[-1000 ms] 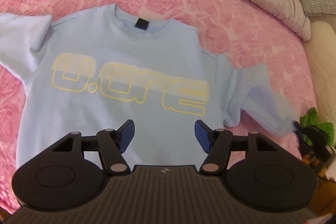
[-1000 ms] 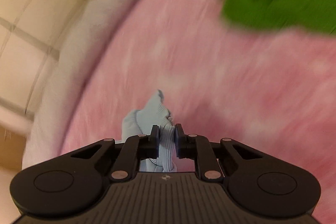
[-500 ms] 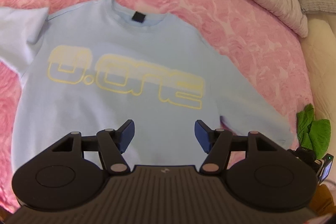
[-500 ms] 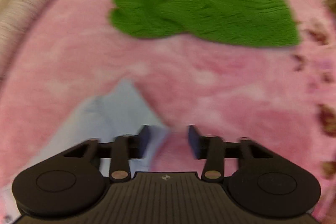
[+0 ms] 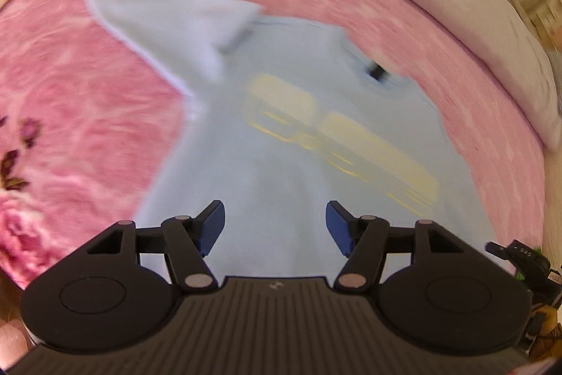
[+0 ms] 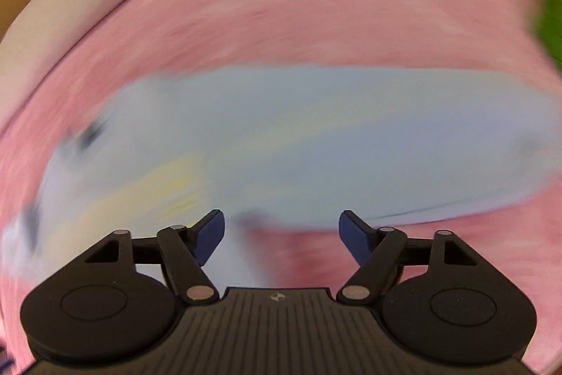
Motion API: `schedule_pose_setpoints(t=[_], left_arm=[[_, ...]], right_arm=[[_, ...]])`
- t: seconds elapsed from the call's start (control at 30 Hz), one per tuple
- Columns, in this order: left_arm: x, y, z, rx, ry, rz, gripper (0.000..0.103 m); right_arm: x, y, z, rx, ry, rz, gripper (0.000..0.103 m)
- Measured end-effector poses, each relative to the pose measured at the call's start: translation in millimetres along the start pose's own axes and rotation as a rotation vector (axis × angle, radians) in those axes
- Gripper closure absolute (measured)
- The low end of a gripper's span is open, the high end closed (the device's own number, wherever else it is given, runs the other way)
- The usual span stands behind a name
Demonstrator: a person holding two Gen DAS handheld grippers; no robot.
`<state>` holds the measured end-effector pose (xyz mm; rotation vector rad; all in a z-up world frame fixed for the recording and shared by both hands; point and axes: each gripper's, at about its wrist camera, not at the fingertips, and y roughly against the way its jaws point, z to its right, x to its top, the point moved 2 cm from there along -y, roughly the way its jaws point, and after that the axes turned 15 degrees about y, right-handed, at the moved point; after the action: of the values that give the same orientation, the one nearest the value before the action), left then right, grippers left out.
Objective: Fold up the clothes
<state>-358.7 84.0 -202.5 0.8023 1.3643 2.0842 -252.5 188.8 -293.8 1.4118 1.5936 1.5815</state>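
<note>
A light blue T-shirt (image 5: 288,157) with yellow outlined lettering lies spread front-up on the pink rose bedspread (image 5: 87,115). Its left sleeve (image 5: 154,13) points up-left, and its collar with a dark tag (image 5: 377,72) lies at the upper right. My left gripper (image 5: 275,224) is open and empty above the shirt's lower body. In the blurred right wrist view the shirt (image 6: 316,136) stretches across the frame. My right gripper (image 6: 282,234) is open and empty over the shirt's edge.
A grey-white duvet (image 5: 474,9) runs along the bed's far side. A green cloth (image 6: 549,23) lies at the right edge of the right wrist view. Both views are motion-blurred.
The right gripper let go of the shirt's sleeve, opened wide and swung to face the shirt. The left gripper swung left, so the left sleeve came into view.
</note>
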Motion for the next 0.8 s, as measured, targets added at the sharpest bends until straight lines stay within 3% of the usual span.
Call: schedule_pose_setpoints(t=[0.07,0.13,0.37,0.6,0.8], left_arm=[[21.2,0.2,-32.3,0.005,0.032,0.003,0.043],[42.8,-3.0,-61.7,0.012,0.054,-0.001,0.043],[141.4,-23.0,-152.3,0.026,0.087,0.019,0.044],[240.6,-58.0,-202.0,-0.001,0.111,0.031,0.047],[309.7,-101.8,-236.5,-0.113,0.291,0.053,0.05]], right_arm=[[-1.7,-19.3,-67.7,0.043,0.106,-0.037,0.037],[-3.8,-39.2,-129.1,0.073,0.163,-0.075,0.037],[-2.1,-96.9,-285.0,0.078,0.206,-0.091,0.037],[25.0,-130.0,-341.4,0.025,0.206,-0.05,0.035],[57.9,-143.1,-338.9,-0.033,0.185,-0.037,0.033]])
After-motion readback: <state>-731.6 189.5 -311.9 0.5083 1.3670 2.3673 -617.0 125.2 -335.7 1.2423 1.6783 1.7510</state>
